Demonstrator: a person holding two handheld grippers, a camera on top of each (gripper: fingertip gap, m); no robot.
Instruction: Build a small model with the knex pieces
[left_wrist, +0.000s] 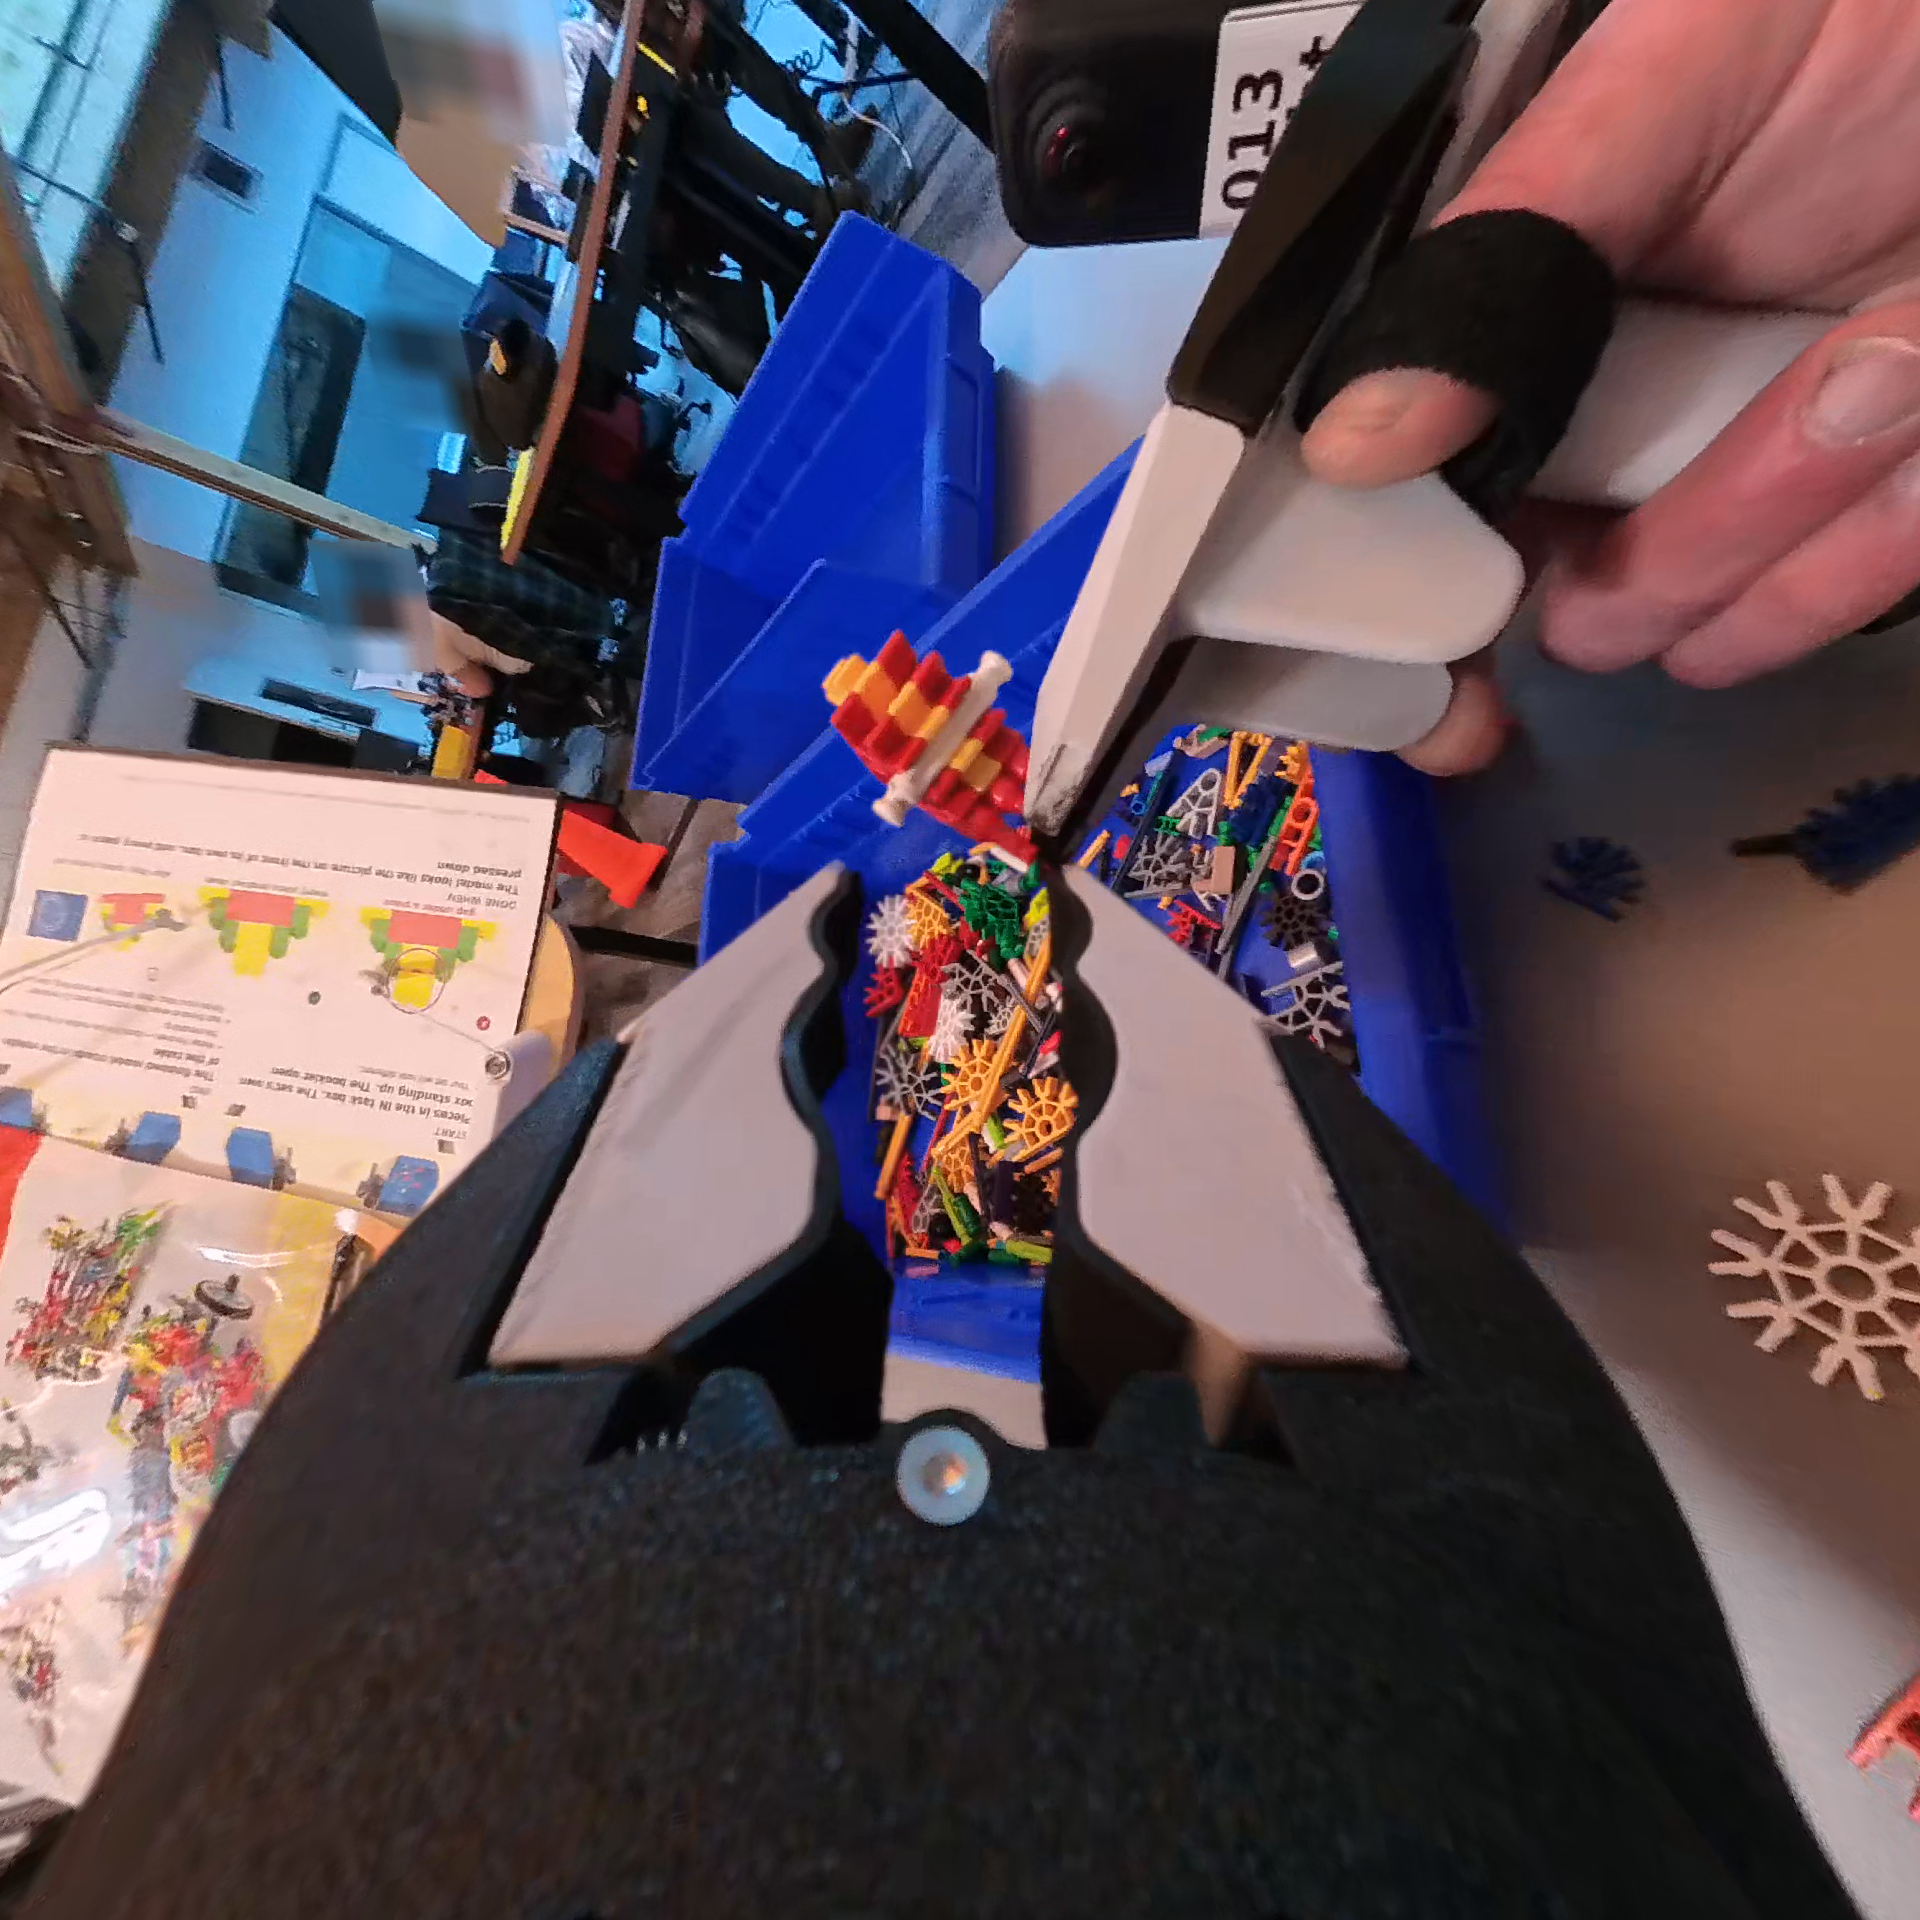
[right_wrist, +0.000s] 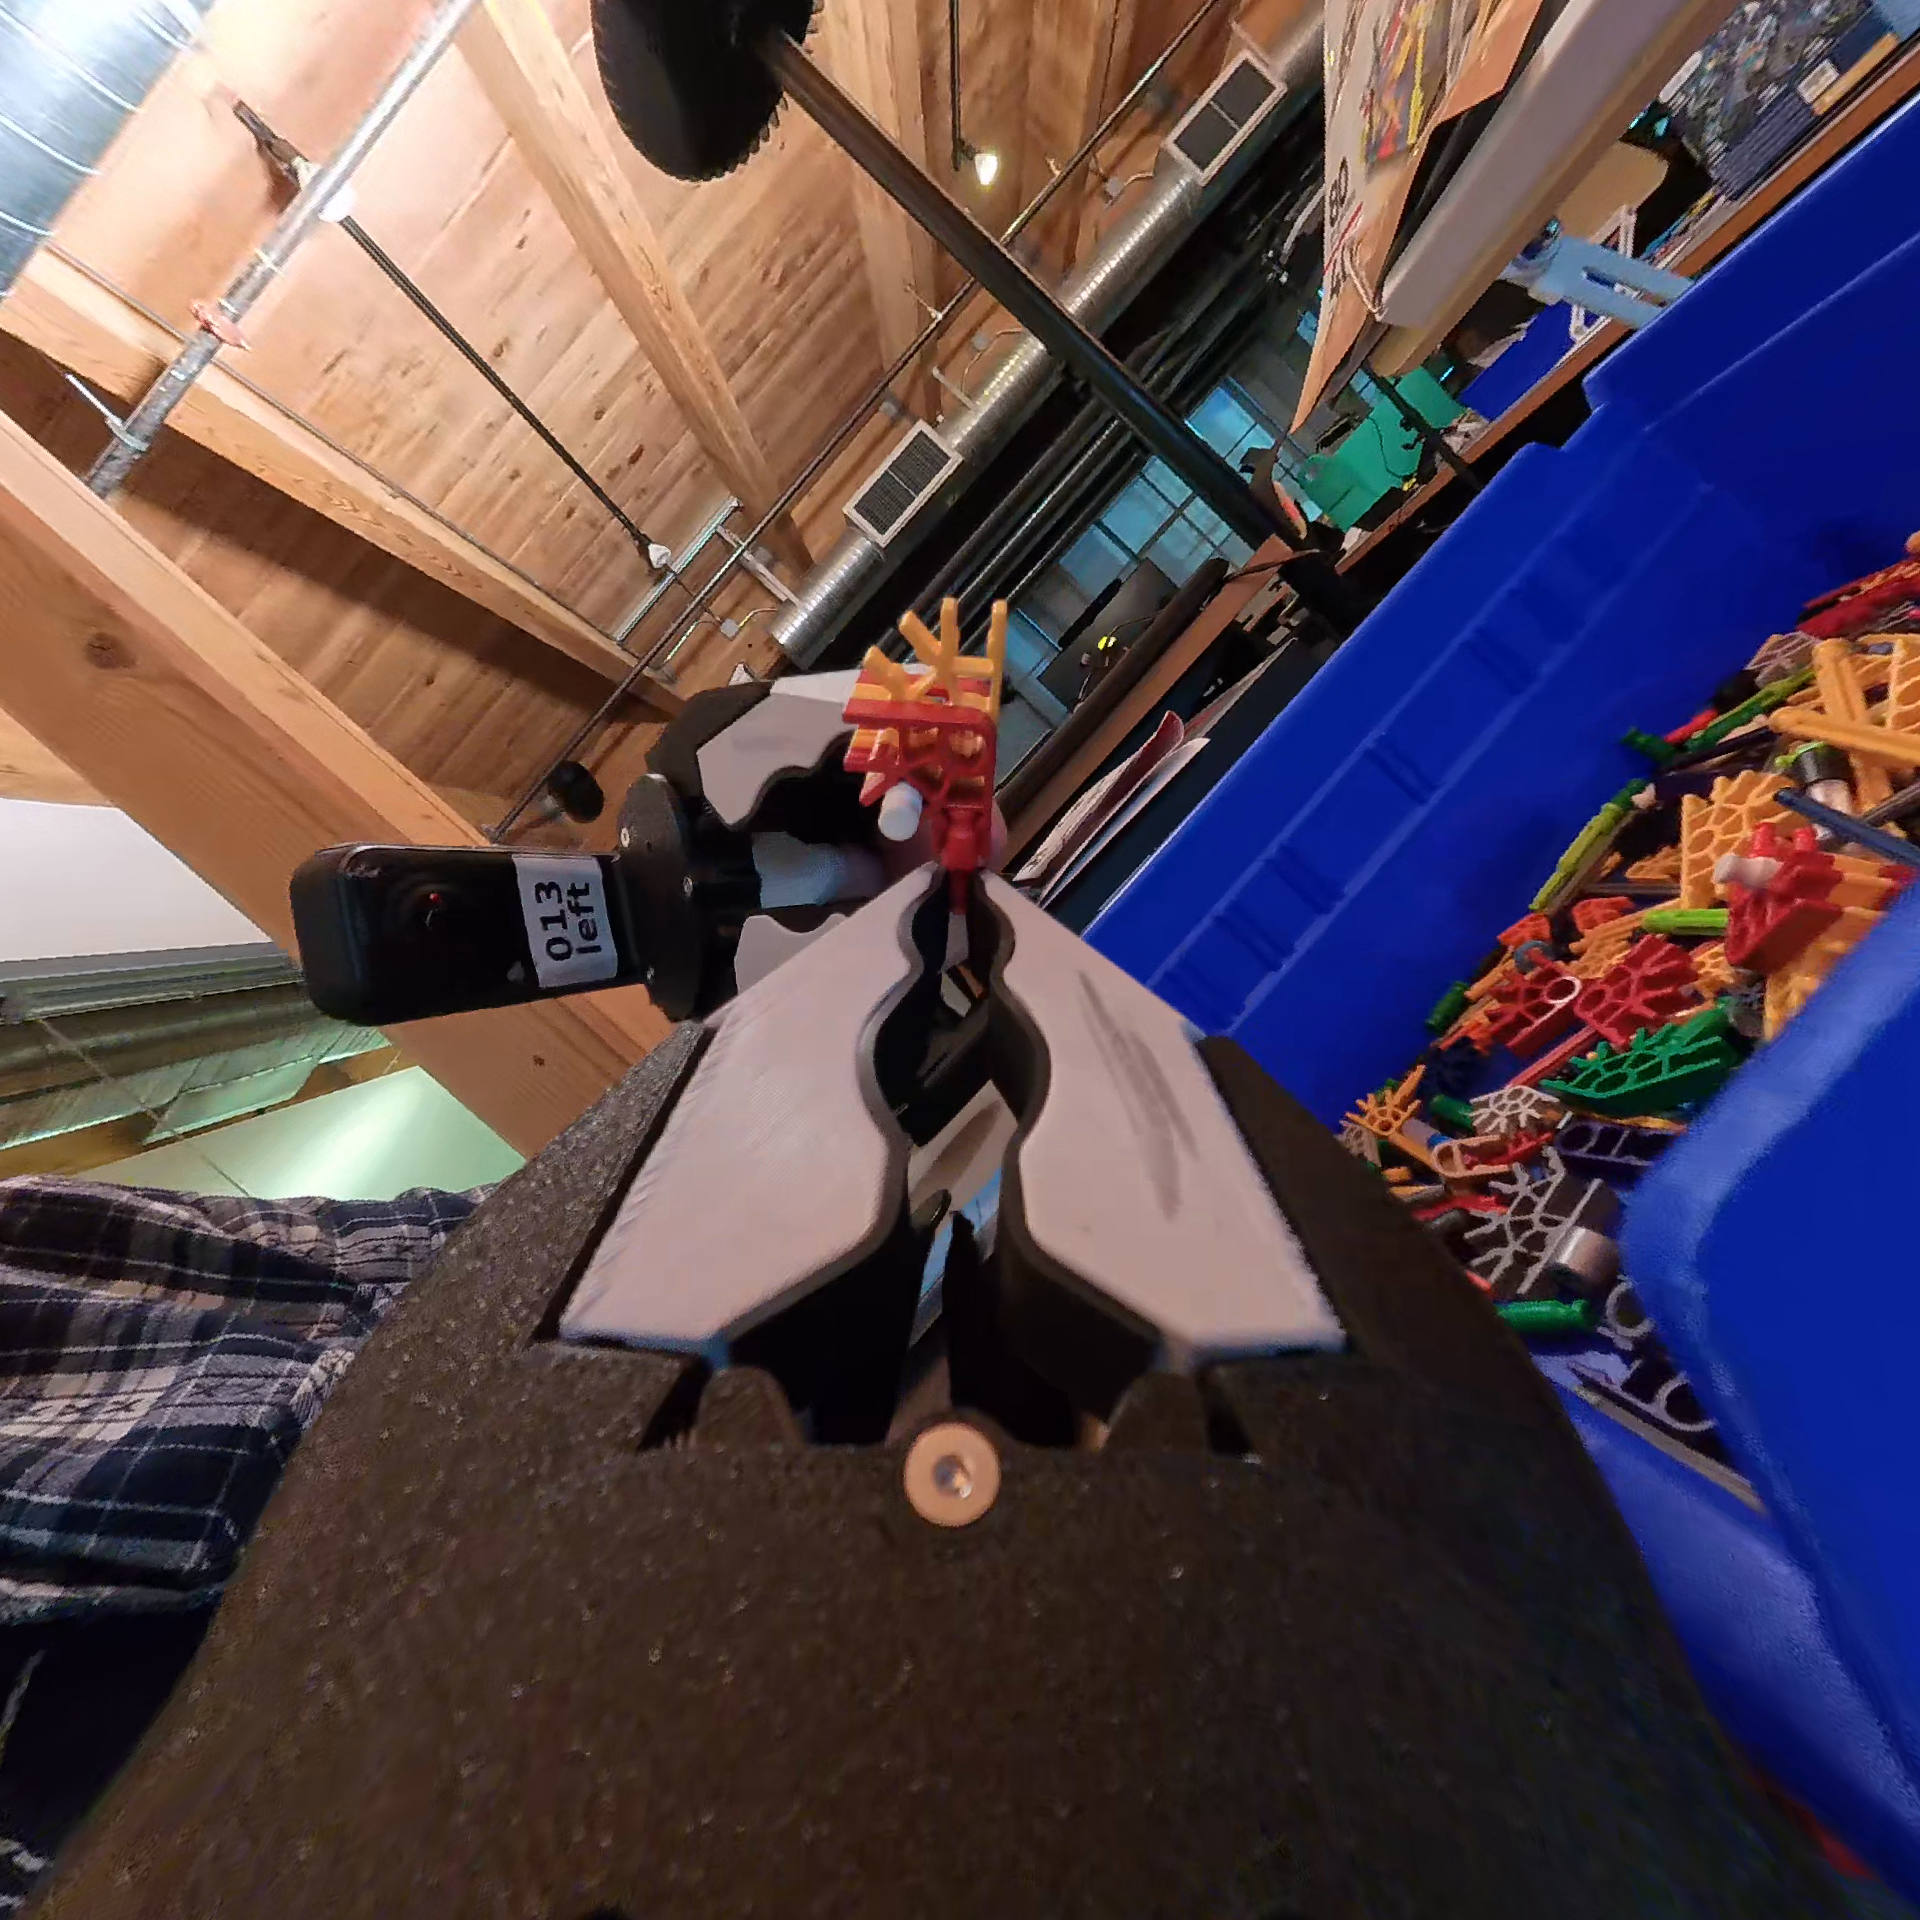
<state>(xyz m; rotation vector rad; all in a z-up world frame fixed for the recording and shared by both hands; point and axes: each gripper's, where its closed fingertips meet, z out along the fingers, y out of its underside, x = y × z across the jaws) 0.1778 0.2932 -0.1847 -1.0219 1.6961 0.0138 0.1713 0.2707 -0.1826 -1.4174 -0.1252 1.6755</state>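
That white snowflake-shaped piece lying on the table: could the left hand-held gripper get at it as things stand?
Probably yes. The white snowflake piece lies alone on bare table, beside the blue bin, and the left hand-held gripper is open and empty.

Red-and-orange model (left_wrist: 928, 727), blue bin (left_wrist: 1392, 997)

A white snowflake connector (left_wrist: 1834, 1280) is cut by the right edge of the left wrist view, and a reddish piece (left_wrist: 1893, 1737) at lower right is clipped and blurred beyond naming. Blue pieces (left_wrist: 1595, 876) at mid right are smeared. The blue bin (right_wrist: 1382, 790) is cropped at the right edge of the right wrist view. Where the red rod (right_wrist: 962, 868) is pinched is hidden by the fingers (right_wrist: 1101, 1049). A plaid sleeve (right_wrist: 156, 1382) is cut off at left.
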